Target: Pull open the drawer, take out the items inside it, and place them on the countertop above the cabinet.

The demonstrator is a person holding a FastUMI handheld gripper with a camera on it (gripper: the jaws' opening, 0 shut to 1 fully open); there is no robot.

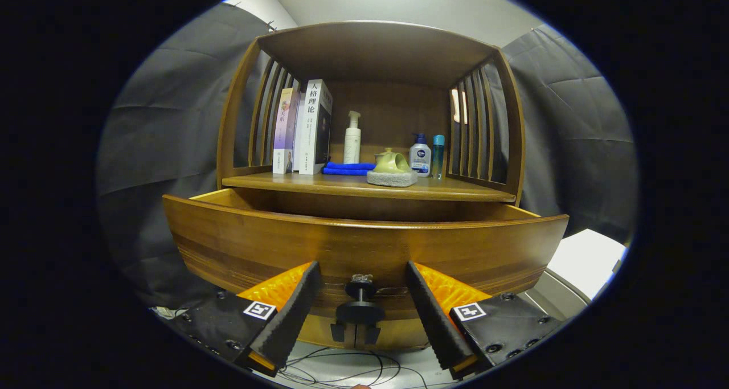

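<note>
Drawer (364, 246) stands pulled out from under the countertop (364, 187), its curved wooden front close ahead of your fingers. The interior is hidden behind the front panel from this low angle; you cannot tell what items lie in it.

Your gripper (360, 303) is spread wide. The two fingers flank the small dark knob (360, 298) on the drawer front with a clear gap on each side; neither touches it.

Handling notes:
- The drawer looks like solid wood, stiff and probably fairly heavy. The knob is small, round and likely slippery, so if you need more pull, centre it between the pads and close squarely.
- To reach the contents, lift the gripper over the front edge and look down before choosing a grasp. Judge each item's weight and softness only once it is visible.

The countertop already carries upright books (302, 127), a white pump bottle (352, 138), a folded blue cloth (347, 168), a green teapot-like piece (392, 162) on a grey pad (392, 178), and two small bottles (427, 155). The pot looks fragile. The bare wood along the front edge, left of the pad, seems the safest landing place.

Loose cables (347, 369) lie on the floor below the fingers.
</note>
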